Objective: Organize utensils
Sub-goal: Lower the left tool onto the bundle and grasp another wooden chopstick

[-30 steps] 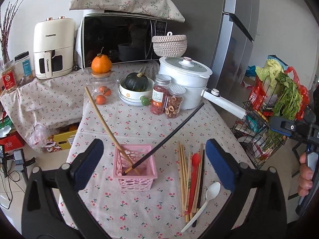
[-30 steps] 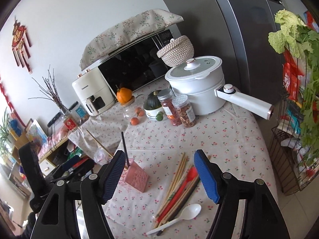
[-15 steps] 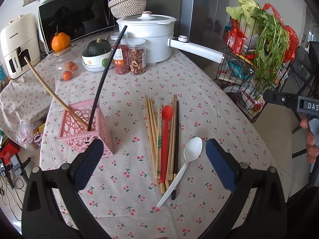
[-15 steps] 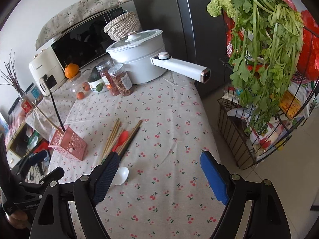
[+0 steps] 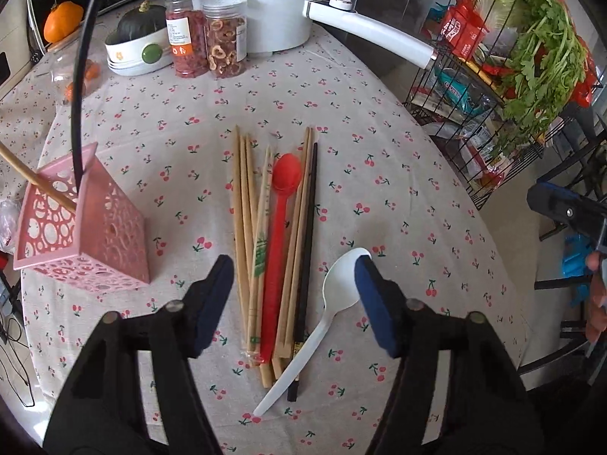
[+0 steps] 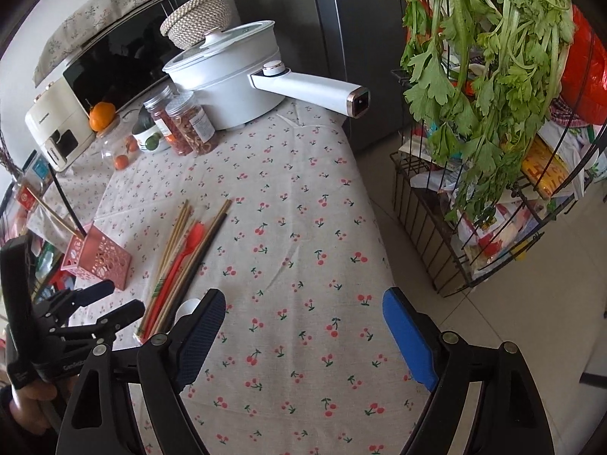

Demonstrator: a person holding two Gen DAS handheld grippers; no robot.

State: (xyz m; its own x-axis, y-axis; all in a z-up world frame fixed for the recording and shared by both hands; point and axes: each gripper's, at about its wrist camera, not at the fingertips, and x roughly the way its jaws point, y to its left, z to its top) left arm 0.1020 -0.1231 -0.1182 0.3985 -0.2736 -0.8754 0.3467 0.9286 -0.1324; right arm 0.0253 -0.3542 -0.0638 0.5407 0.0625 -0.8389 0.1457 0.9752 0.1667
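Note:
A pink perforated holder [image 5: 81, 227] stands at the table's left and holds one wooden chopstick [image 5: 34, 180] and one black chopstick [image 5: 79, 76]. A row of wooden chopsticks [image 5: 242, 220], a red spoon [image 5: 279, 235], a black chopstick [image 5: 307, 250] and a white spoon [image 5: 326, 303] lies on the cherry-print cloth. My left gripper [image 5: 294, 295] is open, low over the near ends of this row. My right gripper [image 6: 303, 333] is open and empty over bare cloth, right of the row [image 6: 182, 254]. The holder shows in the right wrist view [image 6: 96, 258].
A white pot [image 5: 261, 0] with a long handle [image 5: 371, 36], two jars [image 5: 206, 47], a bowl with a squash [image 5: 136, 45] and an orange [image 5: 62, 24] stand at the back. A wire rack of greens [image 6: 493, 132] stands past the table's right edge.
My left gripper has swung from the pink holder to the right and down over the row of utensils. My right gripper has moved right toward the table's edge.

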